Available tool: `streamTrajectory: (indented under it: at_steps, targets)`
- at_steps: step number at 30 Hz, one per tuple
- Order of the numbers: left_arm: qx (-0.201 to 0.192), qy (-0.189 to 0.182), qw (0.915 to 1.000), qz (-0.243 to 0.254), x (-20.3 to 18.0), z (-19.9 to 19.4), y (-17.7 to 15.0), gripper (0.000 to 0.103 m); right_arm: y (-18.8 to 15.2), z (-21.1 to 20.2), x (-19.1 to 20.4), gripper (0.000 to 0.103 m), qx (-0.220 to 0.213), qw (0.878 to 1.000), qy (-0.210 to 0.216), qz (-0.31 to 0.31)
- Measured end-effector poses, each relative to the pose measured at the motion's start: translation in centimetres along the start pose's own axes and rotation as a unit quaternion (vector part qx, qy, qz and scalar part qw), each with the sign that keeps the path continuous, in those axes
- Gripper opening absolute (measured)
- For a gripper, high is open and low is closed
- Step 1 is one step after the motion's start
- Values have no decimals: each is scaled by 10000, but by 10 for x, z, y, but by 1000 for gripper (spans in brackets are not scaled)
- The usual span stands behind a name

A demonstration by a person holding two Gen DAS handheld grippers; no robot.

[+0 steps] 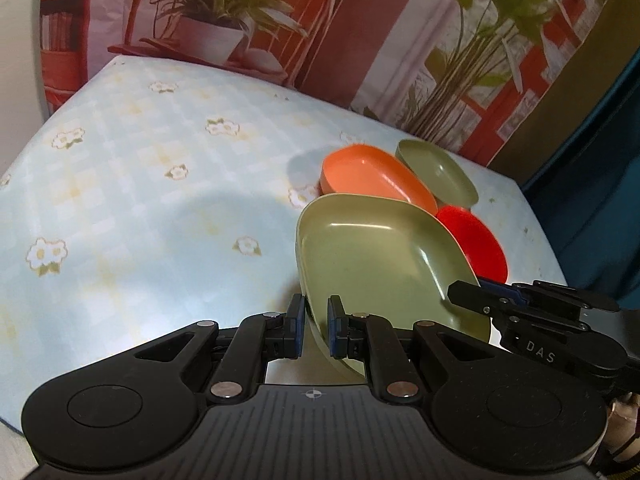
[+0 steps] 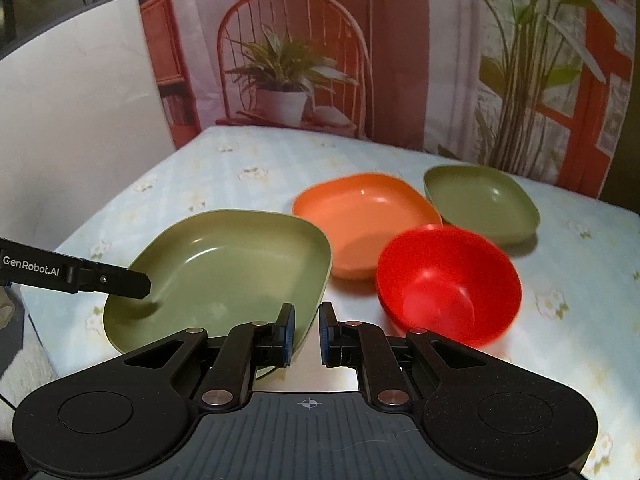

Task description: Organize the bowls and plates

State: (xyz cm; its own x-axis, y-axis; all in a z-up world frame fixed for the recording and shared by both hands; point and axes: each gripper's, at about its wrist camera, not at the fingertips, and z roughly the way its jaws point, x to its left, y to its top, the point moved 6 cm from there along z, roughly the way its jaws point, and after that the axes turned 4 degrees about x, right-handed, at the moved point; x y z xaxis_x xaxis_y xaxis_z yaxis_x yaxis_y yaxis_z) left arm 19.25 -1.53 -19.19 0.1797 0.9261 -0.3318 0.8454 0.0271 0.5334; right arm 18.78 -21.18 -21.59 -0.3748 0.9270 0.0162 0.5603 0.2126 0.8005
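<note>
Nearest, on the left: left gripper, jaws a little apart and set either side of the near rim of the large green plate, one pad outside, one inside. Cannot tell whether actually pinching or only straddling. Plate itself at the front left of the flowered table, empty.

Probably the step in hand: taking hold of this plate to start a stack. Best done by closing firmly on the rim before any lift, biting deep enough that the shallow wall cannot slip out, then raising slowly and keeping it level, since a one-edge hold invites tipping.

Next along, right gripper: jaws slightly parted, nothing between them, just beside the plate's right edge. Could steady that far edge if the plate sags.

Further right, orange plate, empty, close behind the green one. Then red bowl, empty, overlapping the orange plate's near right corner in the right wrist view; contact cannot be told. Farthest right, small green plate, empty, just behind the bowl.
</note>
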Motion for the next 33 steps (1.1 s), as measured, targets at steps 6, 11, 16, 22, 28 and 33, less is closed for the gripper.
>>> streamTrajectory:
  at_steps: [6, 11, 16, 22, 28, 33]
  targets:
    - [-147, -102, 9998, 40, -6, -2, 21, 13, 26, 2, -4, 12, -141, 9998, 15, -158]
    - [-357, -93, 9993, 112, -15, 3, 41, 13, 54, 6, -15, 12, -280, 9989, 31, -374]
    - [-488, -71, 9987, 150, -27, 19, 63, 13, 84, 18, -31, 12, -321, 9970, 6, -697]
    - [-523, -52, 9983, 240, -44, 43, 78, 15, 115, 43, -60, 11, -344, 9948, -72, -955]
    - [-321, 152, 9992, 204, -49, 75, 80, 17, 129, 74, -76, 11, -371, 9879, -158, -1497]
    - [-144, 201, 9996, 163, -54, 93, 82, 17, 130, 99, -90, 11, -235, 9863, -123, -1627]
